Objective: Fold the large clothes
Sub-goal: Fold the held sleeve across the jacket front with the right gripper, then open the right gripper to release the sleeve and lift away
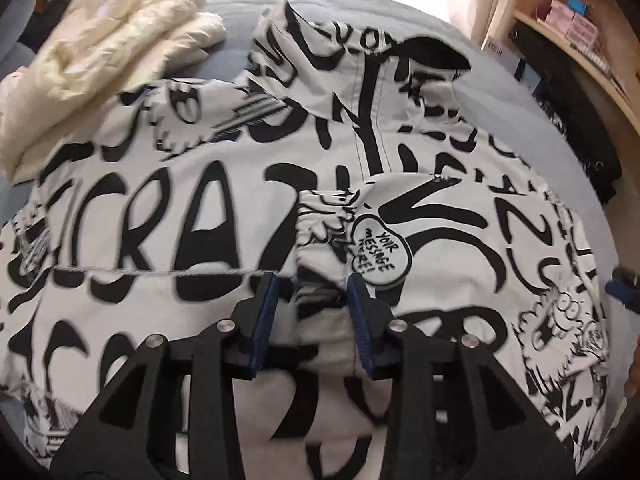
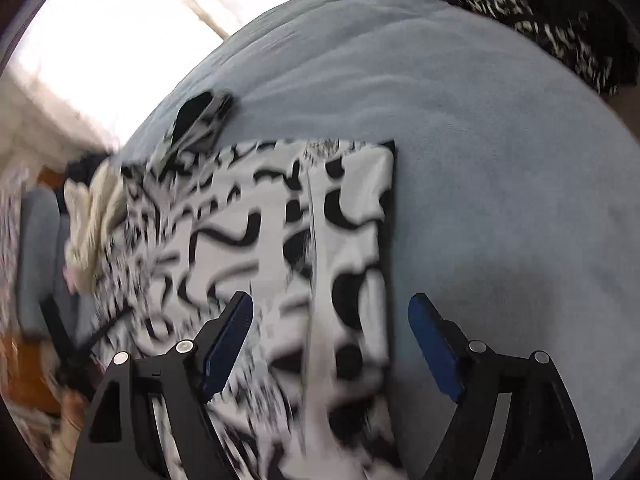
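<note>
A large white garment with black graffiti lettering (image 1: 208, 208) lies spread on a blue bed. My left gripper (image 1: 312, 284) is shut on a bunched fold of the garment, a cuff-like piece with a "your message here" patch (image 1: 380, 248) beside it. In the right wrist view the same garment (image 2: 280, 240) lies partly folded, with a straight right edge. My right gripper (image 2: 332, 312) is open and empty, hovering above that edge. The right gripper's tip (image 1: 622, 282) also shows at the right edge of the left wrist view.
A cream padded jacket (image 1: 100, 60) lies on the bed at the back left. The blue bedcover (image 2: 500, 180) stretches to the right of the garment. A wooden shelf (image 1: 580, 32) with boxes stands at the far right. A dark patterned cloth (image 2: 560, 28) lies at the bed's far corner.
</note>
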Tool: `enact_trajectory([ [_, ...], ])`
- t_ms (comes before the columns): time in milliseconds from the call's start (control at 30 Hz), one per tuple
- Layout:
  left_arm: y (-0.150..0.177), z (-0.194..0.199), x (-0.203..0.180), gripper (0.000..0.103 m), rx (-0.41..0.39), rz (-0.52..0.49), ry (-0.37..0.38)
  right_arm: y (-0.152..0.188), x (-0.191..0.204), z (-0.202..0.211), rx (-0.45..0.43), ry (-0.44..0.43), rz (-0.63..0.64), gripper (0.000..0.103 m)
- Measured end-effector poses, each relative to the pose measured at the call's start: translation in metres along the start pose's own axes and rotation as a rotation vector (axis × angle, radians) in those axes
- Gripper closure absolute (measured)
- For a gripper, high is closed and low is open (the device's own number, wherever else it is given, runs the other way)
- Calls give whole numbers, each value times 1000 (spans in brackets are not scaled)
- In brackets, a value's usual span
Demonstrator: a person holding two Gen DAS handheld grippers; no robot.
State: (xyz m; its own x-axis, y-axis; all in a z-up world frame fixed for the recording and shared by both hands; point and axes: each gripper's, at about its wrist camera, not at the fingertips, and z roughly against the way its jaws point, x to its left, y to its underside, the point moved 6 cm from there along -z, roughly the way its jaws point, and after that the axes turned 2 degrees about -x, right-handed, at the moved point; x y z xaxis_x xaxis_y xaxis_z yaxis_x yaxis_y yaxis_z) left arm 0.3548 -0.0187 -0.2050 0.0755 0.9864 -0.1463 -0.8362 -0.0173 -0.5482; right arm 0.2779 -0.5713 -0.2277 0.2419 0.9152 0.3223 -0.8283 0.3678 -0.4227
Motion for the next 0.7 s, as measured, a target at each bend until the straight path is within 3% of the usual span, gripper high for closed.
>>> enact_trajectory([
  [167,15,21,-3,71,-18,-18,33,52,1,7,91,20,63,23],
  [233,23,18,-7,71,-5,-30,8,70,-7,6,99,86,105,40],
  [267,28,10,-10,71,15,-50,-39,78,-8,3,114,97,108,50],
  [367,43,-6,-15,68,19,-107,-99,91,-17,-1,95,130,104,50],
  [467,47,4,-15,68,8,-107,-110,92,-9,16,90,182,111,49],
  [533,42,21,-14,68,-8,-76,-84,86,2,35,53,208,123,49],
  [600,35,46,-16,68,-80,-78,-70,79,16,53,-4,236,150,49],
  [700,26,71,-27,68,-146,-91,-35,69,63,81,-111,206,211,49],
])
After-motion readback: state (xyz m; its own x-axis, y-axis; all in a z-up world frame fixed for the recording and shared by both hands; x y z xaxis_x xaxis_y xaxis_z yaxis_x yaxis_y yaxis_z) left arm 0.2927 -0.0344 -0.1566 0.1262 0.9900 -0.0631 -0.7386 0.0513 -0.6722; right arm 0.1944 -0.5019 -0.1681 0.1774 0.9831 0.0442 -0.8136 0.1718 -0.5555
